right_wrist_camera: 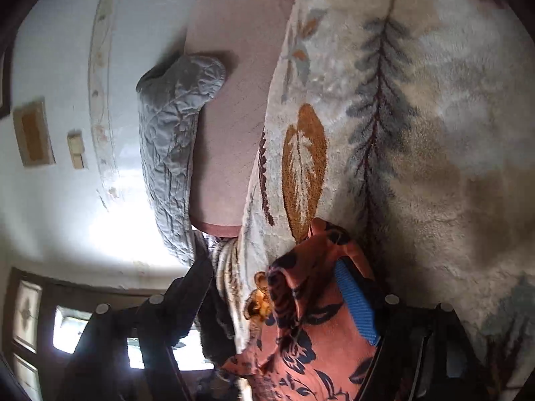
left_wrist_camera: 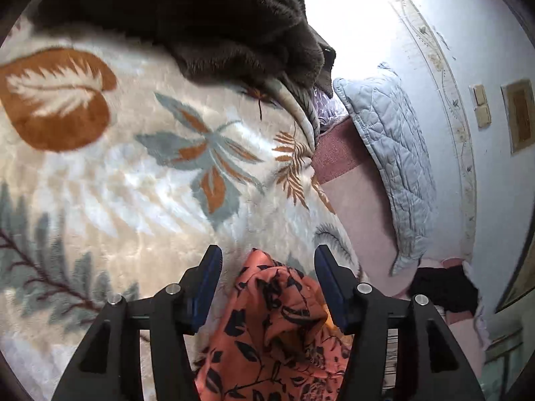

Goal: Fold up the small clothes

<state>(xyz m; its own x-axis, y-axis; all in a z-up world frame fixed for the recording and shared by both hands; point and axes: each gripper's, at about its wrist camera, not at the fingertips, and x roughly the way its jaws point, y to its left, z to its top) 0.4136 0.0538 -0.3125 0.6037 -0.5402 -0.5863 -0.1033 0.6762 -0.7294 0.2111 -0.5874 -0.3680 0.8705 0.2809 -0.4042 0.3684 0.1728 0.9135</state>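
The left gripper (left_wrist_camera: 267,267) has its two fingers (left_wrist_camera: 210,267) spread wide apart. An orange cloth with black flowers (left_wrist_camera: 277,334) lies bunched up between them. The blue pads do not squeeze it, so the left fingers are open.

The cloth sits on a fluffy cream blanket (left_wrist_camera: 117,183) with big leaves on it. One leaf is rusty orange (left_wrist_camera: 57,100) and others are grey-blue. A dark brown furry blanket (left_wrist_camera: 200,16) is piled at the far end of the leaf blanket. Beside the leaf blanket there is a pink sheet (left_wrist_camera: 357,207), and a pale blue quilted pillow (left_wrist_camera: 391,167) lies on it next to the white wall (left_wrist_camera: 485,50). Something black (left_wrist_camera: 444,287) lies near the low end of the pillow.

In the right wrist view, the same orange cloth (right_wrist_camera: 301,334) hangs over the right gripper (right_wrist_camera: 277,287). One finger with a bright blue pad (right_wrist_camera: 356,304) pokes out from under the cloth. The other finger (right_wrist_camera: 194,287) is far from it on the other side, so the right fingers are open too. The cloth drapes on the blue finger and is not pinched. Past it you can see the leaf blanket (right_wrist_camera: 434,133), the pink sheet (right_wrist_camera: 230,107) and the blue pillow (right_wrist_camera: 174,127). A window (right_wrist_camera: 67,330) shows low down in this view.
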